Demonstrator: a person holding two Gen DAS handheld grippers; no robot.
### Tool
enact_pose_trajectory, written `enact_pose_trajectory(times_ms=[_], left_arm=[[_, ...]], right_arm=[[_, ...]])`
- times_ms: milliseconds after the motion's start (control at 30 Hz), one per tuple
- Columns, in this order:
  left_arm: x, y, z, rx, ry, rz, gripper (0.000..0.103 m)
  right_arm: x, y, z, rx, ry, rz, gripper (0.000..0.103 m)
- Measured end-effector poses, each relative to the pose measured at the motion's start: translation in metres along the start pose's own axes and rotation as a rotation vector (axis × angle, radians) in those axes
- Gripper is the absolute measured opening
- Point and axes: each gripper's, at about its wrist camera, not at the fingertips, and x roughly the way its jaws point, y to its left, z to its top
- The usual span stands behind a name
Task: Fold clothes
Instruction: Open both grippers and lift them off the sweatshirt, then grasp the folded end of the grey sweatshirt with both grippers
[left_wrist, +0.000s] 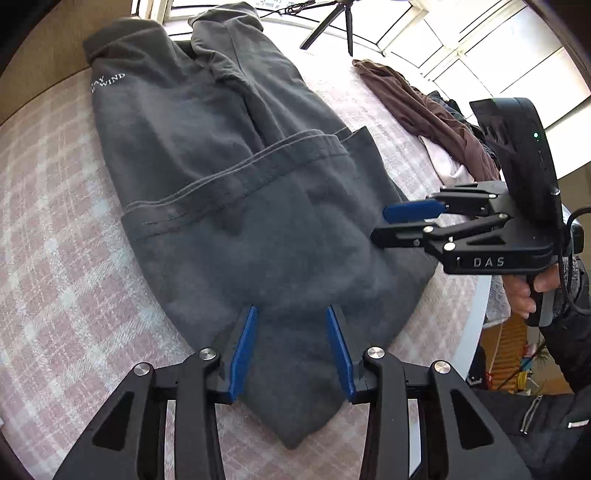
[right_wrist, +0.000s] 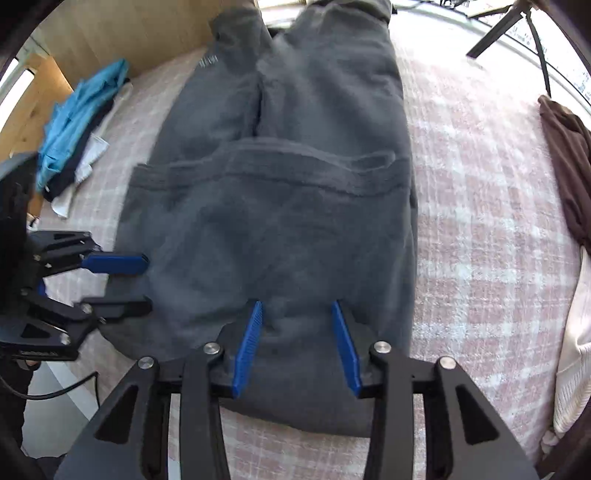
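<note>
Grey garment (left_wrist: 229, 177) lies flat on the plaid bedcover (left_wrist: 55, 258), long axis running away from both grippers. Left gripper (left_wrist: 291, 314) and right gripper (right_wrist: 297, 308) hover parted over its near end, probably gripping nothing.

- I'm in a home bedroom: a pink plaid bedspread (right_wrist: 480, 206) covers the bed.
- Clothes lie around me: a brown garment (left_wrist: 417, 107), a blue pile (right_wrist: 77, 118).
- Bright windows (left_wrist: 498, 55) beyond.

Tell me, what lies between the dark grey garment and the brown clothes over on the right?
Only bare pink checked bedcover separates the dark grey garment from the brown clothes. The right wrist view shows it best.
</note>
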Motion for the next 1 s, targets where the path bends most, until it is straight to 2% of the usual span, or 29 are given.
enact_pose_trajectory(times_ms=[67,167,233,267,333,400,500,567,700,767,867,1000], left_arm=[[-0.021,0.005,0.007,-0.012,0.007,0.008,0.037],[-0.077,0.023,0.031,-0.049,-0.071,0.04,0.038],[-0.107,0.039,0.05,-0.084,-0.116,0.074,0.051],[-0.118,0.048,0.058,-0.102,-0.13,0.092,0.053],[-0.133,0.064,0.079,-0.123,-0.143,0.113,0.053],[-0.132,0.082,0.097,-0.155,-0.147,0.136,0.053],[-0.117,0.105,0.123,-0.208,-0.141,0.156,0.053],[-0.101,0.126,0.139,-0.257,-0.124,0.134,0.053],[-0.067,0.157,0.174,-0.299,-0.088,0.127,0.053],[-0.052,0.169,0.19,-0.304,-0.079,0.127,0.053],[-0.033,0.182,0.206,-0.302,-0.072,0.154,0.053],[-0.017,0.195,0.219,-0.321,-0.061,0.131,0.053]], right_arm=[[-0.018,-0.007,0.01,0.003,0.017,0.034,0.039],[-0.076,-0.027,0.032,0.012,-0.068,0.088,0.039],[-0.114,-0.043,0.053,0.003,-0.118,0.094,0.039],[-0.122,-0.048,0.065,0.008,-0.137,0.086,0.039],[-0.14,-0.06,0.089,0.018,-0.173,0.068,0.04],[-0.157,-0.071,0.114,0.028,-0.209,0.052,0.042],[-0.142,-0.089,0.151,0.052,-0.21,0.083,0.045],[-0.112,-0.1,0.178,0.053,-0.189,0.076,0.045],[-0.053,-0.125,0.225,0.097,-0.13,0.169,0.045],[-0.032,-0.131,0.248,0.089,-0.123,0.176,0.045],[-0.01,-0.135,0.276,0.083,-0.125,0.191,0.045],[0.013,-0.136,0.298,0.076,-0.099,0.22,0.045]])
